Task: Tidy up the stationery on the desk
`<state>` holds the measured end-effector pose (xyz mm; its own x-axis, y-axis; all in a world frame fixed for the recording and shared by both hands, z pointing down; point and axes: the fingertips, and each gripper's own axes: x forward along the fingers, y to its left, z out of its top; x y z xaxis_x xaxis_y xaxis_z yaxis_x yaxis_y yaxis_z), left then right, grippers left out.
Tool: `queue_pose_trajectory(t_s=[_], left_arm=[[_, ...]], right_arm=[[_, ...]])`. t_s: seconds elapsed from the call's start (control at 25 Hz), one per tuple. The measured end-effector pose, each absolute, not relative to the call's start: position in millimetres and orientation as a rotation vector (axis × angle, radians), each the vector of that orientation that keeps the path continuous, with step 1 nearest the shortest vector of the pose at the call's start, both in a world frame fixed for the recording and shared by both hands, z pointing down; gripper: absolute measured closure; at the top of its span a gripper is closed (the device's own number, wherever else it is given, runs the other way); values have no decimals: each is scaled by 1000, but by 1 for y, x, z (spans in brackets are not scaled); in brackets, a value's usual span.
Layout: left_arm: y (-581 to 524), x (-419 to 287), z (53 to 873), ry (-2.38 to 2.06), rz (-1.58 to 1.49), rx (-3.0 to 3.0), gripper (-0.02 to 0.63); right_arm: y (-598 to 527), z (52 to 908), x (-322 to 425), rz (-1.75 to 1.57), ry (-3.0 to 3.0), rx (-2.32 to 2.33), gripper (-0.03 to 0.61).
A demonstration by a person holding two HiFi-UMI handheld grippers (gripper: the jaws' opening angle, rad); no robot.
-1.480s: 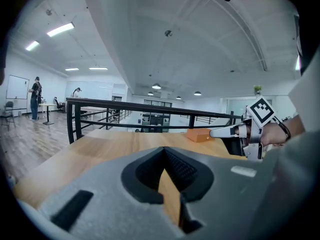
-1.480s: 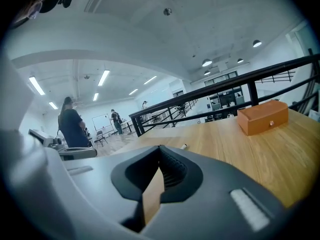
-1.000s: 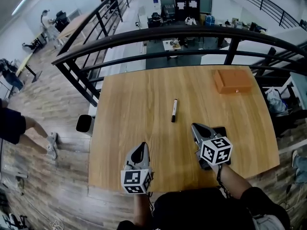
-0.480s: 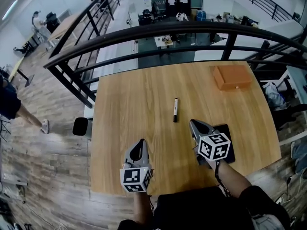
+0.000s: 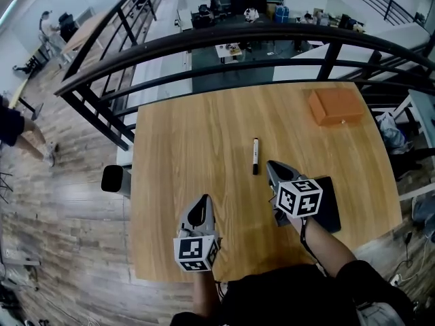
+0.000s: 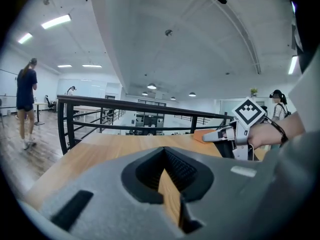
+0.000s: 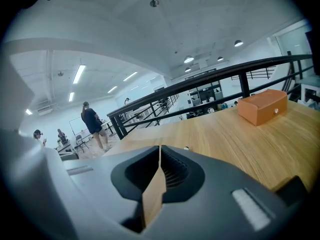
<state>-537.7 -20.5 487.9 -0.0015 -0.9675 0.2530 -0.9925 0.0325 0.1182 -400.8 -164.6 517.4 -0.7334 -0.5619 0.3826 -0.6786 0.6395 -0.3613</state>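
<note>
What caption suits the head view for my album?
Shut left gripper and shut right gripper near a black marker pen on a light wooden desk, orange box beyond.

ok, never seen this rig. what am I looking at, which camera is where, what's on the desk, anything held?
No robot: a person holds a claw in each hand, each with a marker cube. The head view looks down from the person's head: left claw at left, right claw at right. The other two views come from a camera riding on each claw, looking along its jaws. On the desk lie a pen, an orange box near the far right corner, and a flat black item partly under the right claw; I can't tell what it is. Both claws are shut and empty.
</note>
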Motion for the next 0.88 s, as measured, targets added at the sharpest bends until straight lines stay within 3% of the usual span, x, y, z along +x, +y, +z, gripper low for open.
queue_pose_trajectory(t_s=[0.88], left_arm=[[-28,-564,529,-1938,63,1969,617]], right_arm=[[-210,589,-439,752,-2371,1151,517]])
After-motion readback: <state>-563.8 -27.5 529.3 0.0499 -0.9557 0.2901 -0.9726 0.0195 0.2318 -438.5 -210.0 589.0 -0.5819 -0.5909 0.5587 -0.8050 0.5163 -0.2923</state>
